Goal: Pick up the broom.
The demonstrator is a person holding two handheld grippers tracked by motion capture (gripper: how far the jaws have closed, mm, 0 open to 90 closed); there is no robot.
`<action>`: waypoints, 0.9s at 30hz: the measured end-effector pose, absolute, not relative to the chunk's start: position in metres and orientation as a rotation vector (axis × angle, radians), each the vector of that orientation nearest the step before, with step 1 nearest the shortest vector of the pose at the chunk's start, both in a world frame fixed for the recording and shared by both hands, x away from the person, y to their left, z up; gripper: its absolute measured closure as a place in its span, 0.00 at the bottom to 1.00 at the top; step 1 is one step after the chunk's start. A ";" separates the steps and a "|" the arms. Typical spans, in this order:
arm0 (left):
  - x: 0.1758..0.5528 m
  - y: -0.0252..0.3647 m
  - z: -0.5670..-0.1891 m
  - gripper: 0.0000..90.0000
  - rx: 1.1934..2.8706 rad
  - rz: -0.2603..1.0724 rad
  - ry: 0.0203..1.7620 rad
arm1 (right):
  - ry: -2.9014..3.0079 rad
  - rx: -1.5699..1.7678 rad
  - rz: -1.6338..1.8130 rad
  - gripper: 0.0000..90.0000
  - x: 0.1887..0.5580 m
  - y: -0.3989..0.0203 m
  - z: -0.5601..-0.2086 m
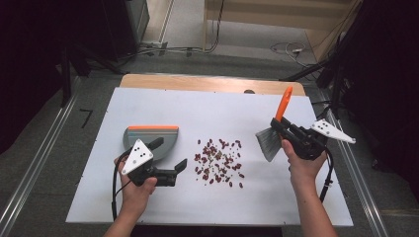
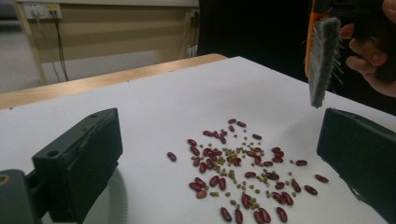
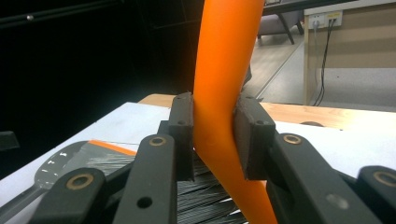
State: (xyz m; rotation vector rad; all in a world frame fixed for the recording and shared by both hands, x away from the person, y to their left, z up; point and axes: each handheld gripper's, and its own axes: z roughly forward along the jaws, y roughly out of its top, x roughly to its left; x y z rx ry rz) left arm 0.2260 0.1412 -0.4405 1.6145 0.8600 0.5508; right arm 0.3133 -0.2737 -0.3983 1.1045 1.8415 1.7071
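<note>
- Forearms enter the high view from the bottom edge. The left claw (image 1: 170,157) hovers released, jaws apart, over the white worktop (image 1: 207,207) just in front of the grey dustpan (image 1: 153,136) with its orange edge. The right claw (image 1: 276,123) grasps the brush (image 1: 276,129) by its orange handle, grey bristles pointing toward the scattered beans (image 1: 218,162), which lie between both hands.
- Left gripper view: two black jaws stand wide apart with nothing between them; red and small green beans (image 2: 236,172) lie on the worktop ahead, and the brush (image 2: 322,65) hangs above and beyond them.
- Right gripper view: both pads (image 3: 250,135) press on the orange handle (image 3: 224,84); the dustpan (image 3: 74,156) lies lower left.
</note>
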 end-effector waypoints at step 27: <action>0.217 0.080 -0.440 0.20 1.669 0.412 0.847 | 1.920 0.926 1.794 0.77 0.262 -0.166 -0.391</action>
